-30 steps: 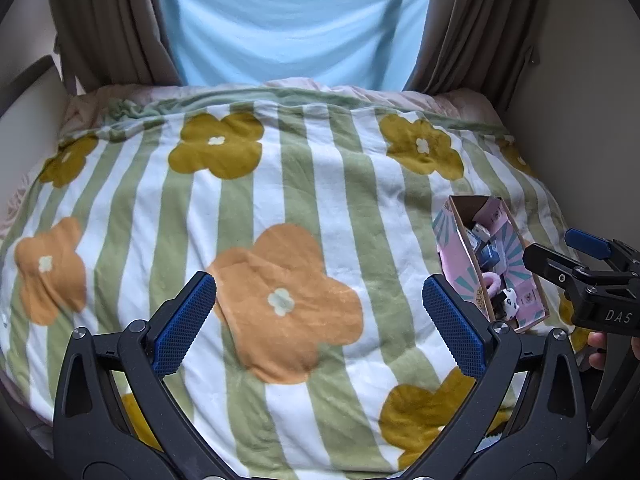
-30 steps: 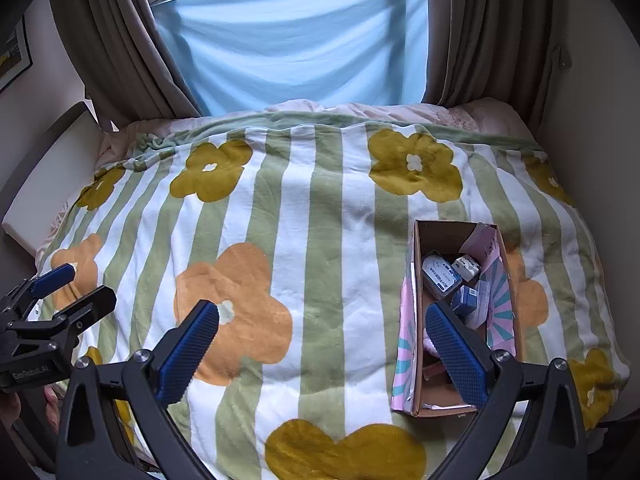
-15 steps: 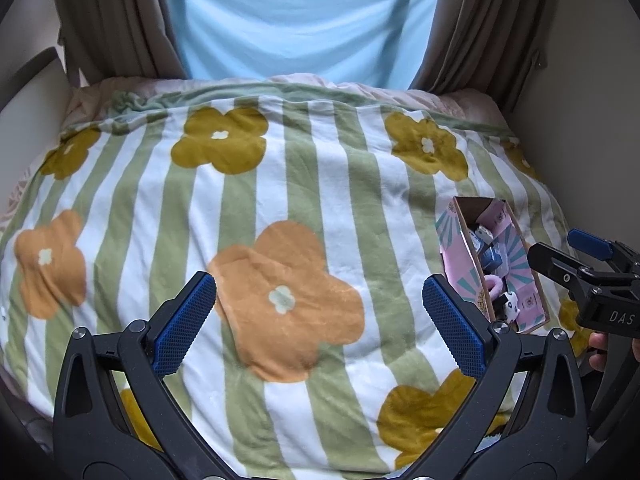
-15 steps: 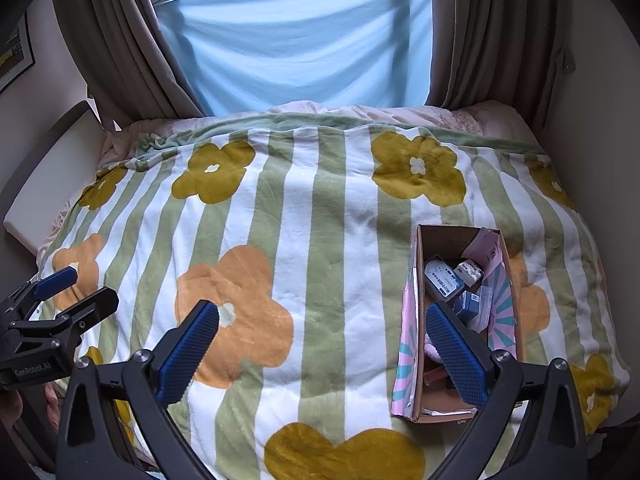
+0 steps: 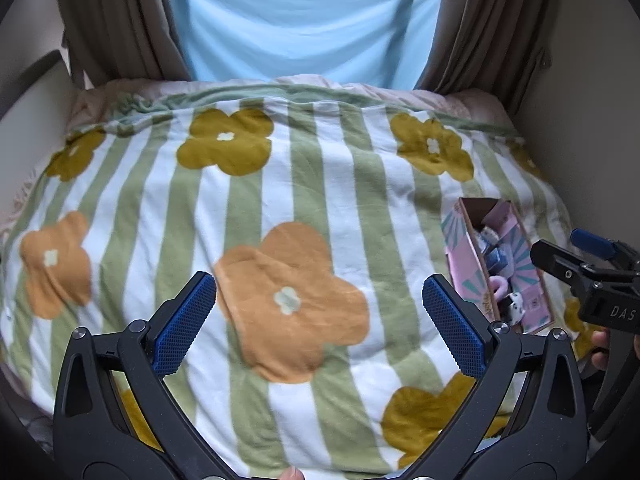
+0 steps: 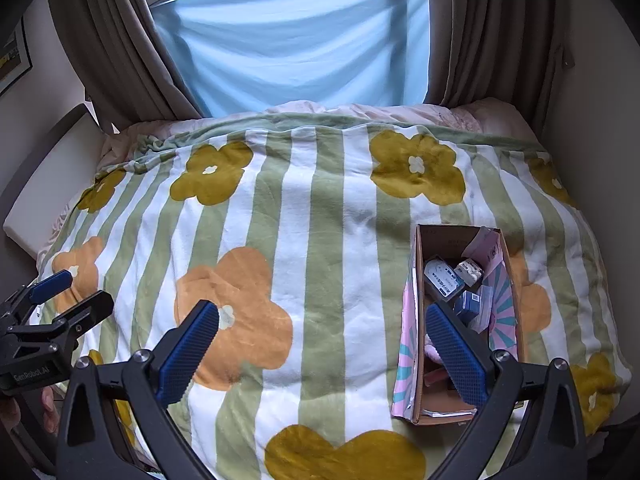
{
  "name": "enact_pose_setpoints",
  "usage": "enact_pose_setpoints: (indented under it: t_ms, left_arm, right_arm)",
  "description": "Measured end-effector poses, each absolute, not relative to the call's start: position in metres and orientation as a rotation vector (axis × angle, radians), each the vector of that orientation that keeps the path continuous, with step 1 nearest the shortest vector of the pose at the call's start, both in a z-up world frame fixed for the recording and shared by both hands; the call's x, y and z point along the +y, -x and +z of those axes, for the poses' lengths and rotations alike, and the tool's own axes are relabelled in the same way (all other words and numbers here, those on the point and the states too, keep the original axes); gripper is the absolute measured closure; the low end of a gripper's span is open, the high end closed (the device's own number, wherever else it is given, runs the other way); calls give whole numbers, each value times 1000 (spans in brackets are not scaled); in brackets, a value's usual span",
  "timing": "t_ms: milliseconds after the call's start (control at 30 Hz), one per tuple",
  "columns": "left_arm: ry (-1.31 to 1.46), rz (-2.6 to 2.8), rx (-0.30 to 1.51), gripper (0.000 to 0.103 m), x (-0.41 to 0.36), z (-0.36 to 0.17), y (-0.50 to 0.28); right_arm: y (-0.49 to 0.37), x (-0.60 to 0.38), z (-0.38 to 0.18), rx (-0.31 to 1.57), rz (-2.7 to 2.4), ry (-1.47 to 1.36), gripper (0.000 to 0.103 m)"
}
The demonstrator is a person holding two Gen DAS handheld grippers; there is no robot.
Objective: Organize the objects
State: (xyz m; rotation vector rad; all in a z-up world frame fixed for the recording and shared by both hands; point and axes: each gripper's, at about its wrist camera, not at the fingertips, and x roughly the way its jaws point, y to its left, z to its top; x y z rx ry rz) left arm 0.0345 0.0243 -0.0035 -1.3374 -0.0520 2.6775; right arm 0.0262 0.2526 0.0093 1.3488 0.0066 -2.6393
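Left wrist view: the left hand-held gripper is spread wide and holds nothing. It hangs above the striped, flowered blanket that covers the bed. At the right edge the cardboard box lies on the blanket with its pink printed sides up and its top open. Small items lie inside it. The right hand-held gripper enters from the right edge just beside the box; from this angle its jaw state cannot be read.

Right wrist view: the right hand-held gripper is also spread wide and empty, with its right finger in front of the near part of the box. Inside lie a white-and-blue packet, a small blue box and, possibly, a pink item low down, partly hidden. No loose object shows on the blanket.

Step in hand: all visible items lie in the box. This fits items collected there, or a box waiting to be unpacked. Any grasp inside calls for a narrow, steep entry between the box walls.
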Motion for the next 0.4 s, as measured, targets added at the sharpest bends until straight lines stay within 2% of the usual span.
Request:
enact_pose_setpoints:
  t_ms: [400]
  left_arm:
    - [1334,2750,-45,0,24,1,-34]
  right_arm:
    - [-22,255,8,4,-2637,-1353,0]
